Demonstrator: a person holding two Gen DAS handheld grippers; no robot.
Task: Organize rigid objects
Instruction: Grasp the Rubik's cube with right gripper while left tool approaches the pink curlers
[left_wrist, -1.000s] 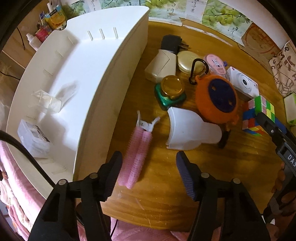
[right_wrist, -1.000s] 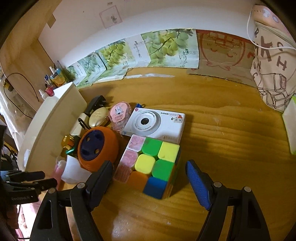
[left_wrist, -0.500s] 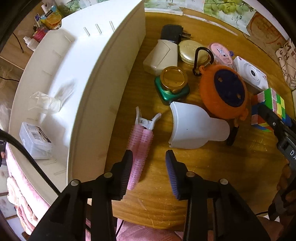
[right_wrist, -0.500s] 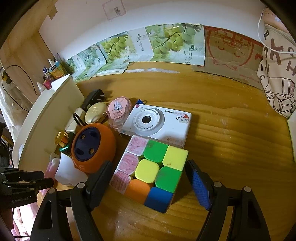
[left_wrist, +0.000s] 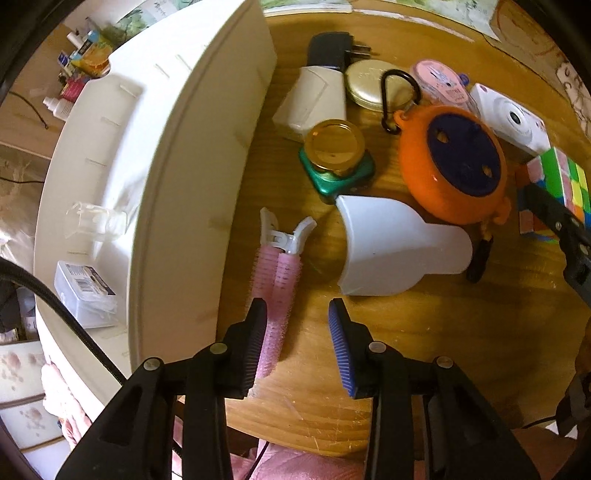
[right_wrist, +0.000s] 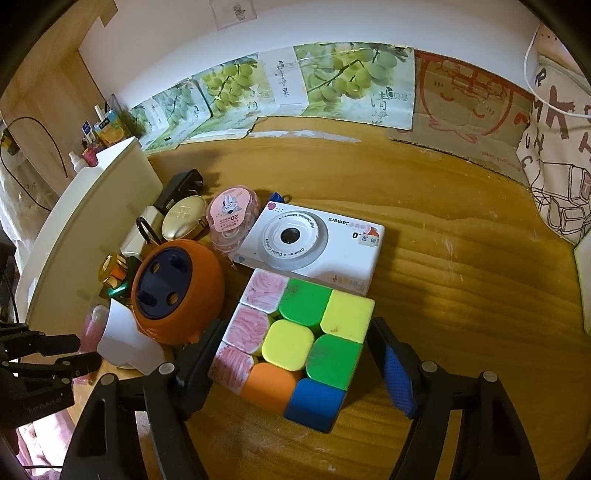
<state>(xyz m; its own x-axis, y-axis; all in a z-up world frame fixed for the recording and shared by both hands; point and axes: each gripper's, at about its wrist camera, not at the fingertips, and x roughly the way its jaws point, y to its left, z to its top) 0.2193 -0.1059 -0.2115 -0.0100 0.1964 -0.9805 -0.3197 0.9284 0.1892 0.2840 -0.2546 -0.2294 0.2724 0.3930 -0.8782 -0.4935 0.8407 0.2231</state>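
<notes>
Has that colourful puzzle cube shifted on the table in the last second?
No. The puzzle cube sits against the same corner of the white toy camera; only the right gripper has moved forward around it.

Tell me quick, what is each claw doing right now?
Left gripper: open, holding nothing, over the pink hair clip.
Right gripper: open around the puzzle cube, not yet clamped.

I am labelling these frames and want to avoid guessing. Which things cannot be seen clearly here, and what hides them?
- Pink hair roller clip, left wrist view: its near end is behind the left gripper finger.
- Puzzle cube, right wrist view: whether the right gripper pads touch its sides cannot be told.
- Green jar, right wrist view: mostly hidden by the orange round case.
- Small labelled box in the white bin: print too small to read.
</notes>
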